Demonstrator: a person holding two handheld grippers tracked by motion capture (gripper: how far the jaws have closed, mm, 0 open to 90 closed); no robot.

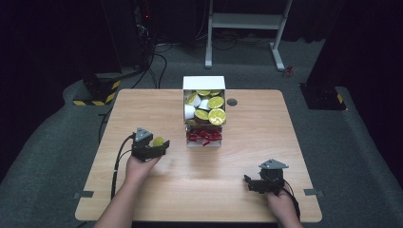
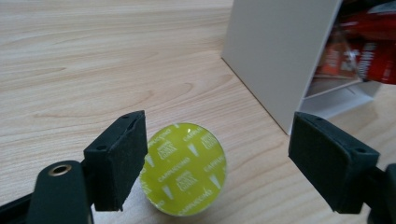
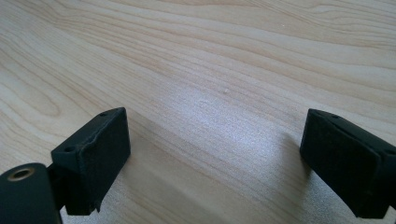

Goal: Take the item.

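The left gripper point(image 2: 217, 161), spread wide, straddles a yellow capsule point(image 2: 184, 169) on the tabletop point(image 1: 157, 190); closing off-centre could flick it away. The right gripper point(image 3: 215, 163) gapes, holding nothing.

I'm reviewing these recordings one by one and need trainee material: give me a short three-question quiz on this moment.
1. True or false: the left claw is shut tight on the yellow-green capsule.
2. Multiple choice: what lies in the lower front section of the white box? A) red packets B) blue cups C) spoons
3. Fill in: between the right claw's jaws lies bare ____.

Key
1. False: its jaws stand wide open, with the capsule next to one jaw and a clear gap to the other.
2. A: red packets.
3. Table.
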